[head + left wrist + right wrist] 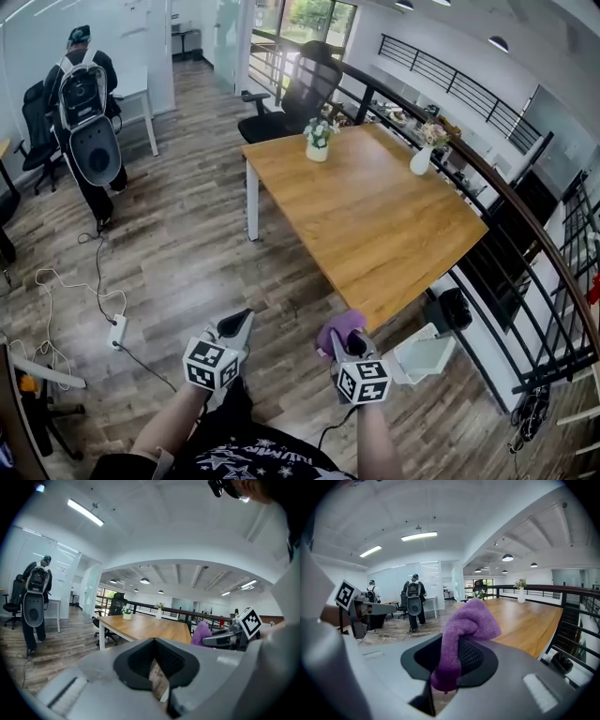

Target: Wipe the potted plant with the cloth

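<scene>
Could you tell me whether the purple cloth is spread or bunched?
Bunched: the purple cloth sits crumpled, pinched in the right hand-held gripper.

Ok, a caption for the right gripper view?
Right gripper shut on purple cloth, wooden table and potted plant ahead.

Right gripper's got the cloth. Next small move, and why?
Probably step forward, carrying the purple cloth toward the potted plant: the right gripper is shut on the cloth, but the plant stands at the far end of the table, well out of reach.

Open-plan office, long wooden table (375, 225), black swivel chair (300, 89), glass partitions (433, 581), ceiling strip lights (419, 536)
</scene>
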A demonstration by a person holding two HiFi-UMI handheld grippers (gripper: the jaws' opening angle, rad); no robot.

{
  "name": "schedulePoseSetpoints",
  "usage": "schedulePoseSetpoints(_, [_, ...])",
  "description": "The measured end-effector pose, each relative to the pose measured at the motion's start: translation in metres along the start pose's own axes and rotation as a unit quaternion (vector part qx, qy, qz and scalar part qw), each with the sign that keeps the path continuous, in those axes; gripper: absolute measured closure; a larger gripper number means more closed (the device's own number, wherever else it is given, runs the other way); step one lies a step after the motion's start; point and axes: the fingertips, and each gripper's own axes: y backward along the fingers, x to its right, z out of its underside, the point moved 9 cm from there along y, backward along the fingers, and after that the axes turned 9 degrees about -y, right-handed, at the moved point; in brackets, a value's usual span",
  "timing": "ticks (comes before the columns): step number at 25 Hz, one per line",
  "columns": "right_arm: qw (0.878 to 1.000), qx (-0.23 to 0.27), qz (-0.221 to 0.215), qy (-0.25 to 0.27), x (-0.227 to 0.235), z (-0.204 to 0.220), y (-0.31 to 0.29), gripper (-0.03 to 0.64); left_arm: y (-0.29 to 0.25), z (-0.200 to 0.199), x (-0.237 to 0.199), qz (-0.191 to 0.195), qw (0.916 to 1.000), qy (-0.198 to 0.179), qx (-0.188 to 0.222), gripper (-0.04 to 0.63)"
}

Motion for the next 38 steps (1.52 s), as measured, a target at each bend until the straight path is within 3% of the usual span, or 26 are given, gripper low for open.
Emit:
schedulePoseSetpoints(20, [1.0, 0.015, 0.014, -0.016, -0.042, -0.109, -0.207, 0.528, -0.078, -0.03, -0.213, 0.007, 0.9999, 0.007, -0.011, 0.594])
schedulePoseSetpoints(27, [1.0, 0.004, 0.019, -0.022, -0.047, -0.108, -0.235, 0.528, -0.096, -0.024, -0.254, -0.001, 0.9996, 0.025, -0.014, 0.594])
schedulePoseSetpoints(38, [1.0, 0.003, 0.009, -0.025, 0.006, -0.14, -0.316, 0.528, -0.159, -0.029, -0.291, -0.006, 0.9996, 0.022, -0.016, 0.594])
